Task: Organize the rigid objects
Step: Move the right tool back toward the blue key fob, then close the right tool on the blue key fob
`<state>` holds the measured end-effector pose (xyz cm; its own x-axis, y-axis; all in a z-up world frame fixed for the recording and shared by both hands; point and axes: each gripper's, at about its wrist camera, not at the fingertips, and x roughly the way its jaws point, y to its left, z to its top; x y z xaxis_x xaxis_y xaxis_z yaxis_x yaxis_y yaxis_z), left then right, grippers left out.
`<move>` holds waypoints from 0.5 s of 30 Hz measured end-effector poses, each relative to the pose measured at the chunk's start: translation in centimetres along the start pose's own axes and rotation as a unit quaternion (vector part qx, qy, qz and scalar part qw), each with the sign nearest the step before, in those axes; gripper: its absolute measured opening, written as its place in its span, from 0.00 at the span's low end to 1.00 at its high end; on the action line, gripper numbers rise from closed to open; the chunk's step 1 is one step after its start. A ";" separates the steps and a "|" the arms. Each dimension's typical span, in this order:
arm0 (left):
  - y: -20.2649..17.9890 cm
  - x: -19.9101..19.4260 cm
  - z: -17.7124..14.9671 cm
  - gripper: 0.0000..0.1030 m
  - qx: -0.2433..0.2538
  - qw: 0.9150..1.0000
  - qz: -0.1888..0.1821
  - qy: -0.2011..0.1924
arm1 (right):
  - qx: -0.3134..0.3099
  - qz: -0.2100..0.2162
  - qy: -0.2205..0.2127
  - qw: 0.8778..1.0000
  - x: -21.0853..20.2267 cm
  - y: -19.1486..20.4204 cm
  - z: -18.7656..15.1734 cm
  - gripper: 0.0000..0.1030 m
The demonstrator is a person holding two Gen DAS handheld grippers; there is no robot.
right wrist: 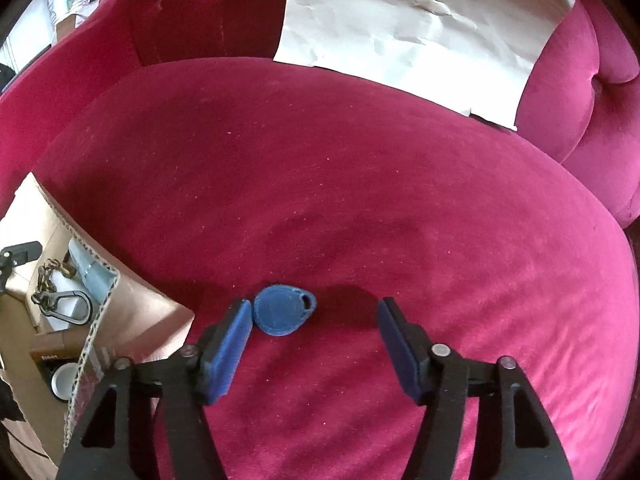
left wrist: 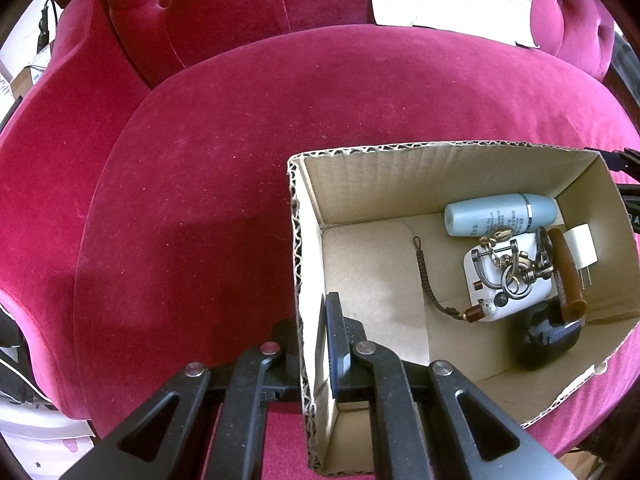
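An open cardboard box [left wrist: 400,152] sits on a crimson velvet seat cushion [left wrist: 220,160]. My left gripper [left wrist: 316,344] is shut on the box's left wall, one finger outside and one pad inside. In the box lie a pale blue bottle [left wrist: 500,214], a white adapter [left wrist: 520,298], metal rings and keys [left wrist: 516,264], a brown-handled piece [left wrist: 566,280], a black object [left wrist: 548,340] and a braided cord [left wrist: 428,276]. In the right wrist view a blue teardrop key fob [right wrist: 284,314] lies flat on the cushion [right wrist: 360,184]. My right gripper [right wrist: 315,308] is open around it. The fob lies against the left pad [right wrist: 230,344], well clear of the right one.
A creased sheet of pale paper [right wrist: 416,36] leans on the backrest at the rear right. The box's corner [right wrist: 96,308] is close to the left of my right gripper, with a carabiner [right wrist: 68,306] showing inside. Padded armrests [right wrist: 592,80] rise on both sides.
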<state>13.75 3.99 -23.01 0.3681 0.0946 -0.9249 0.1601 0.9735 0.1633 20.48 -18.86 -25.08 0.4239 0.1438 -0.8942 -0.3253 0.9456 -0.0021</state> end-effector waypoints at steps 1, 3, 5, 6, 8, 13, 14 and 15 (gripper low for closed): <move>0.0 0.0 0.0 0.07 0.000 1.000 0.000 0.000 | 0.000 -0.002 -0.002 1.000 -0.1 0.1 0.0 0.53; 0.0 0.0 0.0 0.07 0.000 1.000 0.000 0.000 | -0.007 -0.004 -0.005 1.000 -0.3 0.3 -0.2 0.35; 0.0 0.0 0.0 0.07 0.000 1.000 0.000 0.000 | -0.011 -0.003 -0.006 1.000 -0.5 0.6 -0.3 0.35; 0.0 0.0 0.0 0.07 0.000 1.000 0.000 0.000 | -0.013 0.000 -0.006 1.000 -0.6 0.7 -0.3 0.35; 0.0 0.0 0.0 0.07 0.000 1.000 0.000 0.000 | -0.015 -0.002 -0.007 1.000 -0.6 0.8 -0.5 0.35; 0.0 0.0 0.0 0.07 -0.001 1.000 0.000 0.000 | -0.008 -0.002 -0.009 1.000 -1.1 0.7 -0.1 0.35; 0.0 0.0 0.0 0.07 -0.001 1.000 0.000 0.000 | -0.006 -0.005 -0.012 1.000 -1.3 0.6 0.0 0.35; 0.0 0.0 0.0 0.07 0.000 1.000 0.000 0.000 | -0.004 -0.006 -0.014 1.000 -1.4 0.5 0.1 0.35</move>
<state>13.74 3.96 -23.03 0.3676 0.0942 -0.9252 0.1595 0.9737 0.1625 19.80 -18.53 -23.73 0.4506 0.1399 -0.8817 -0.3269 0.9449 -0.0171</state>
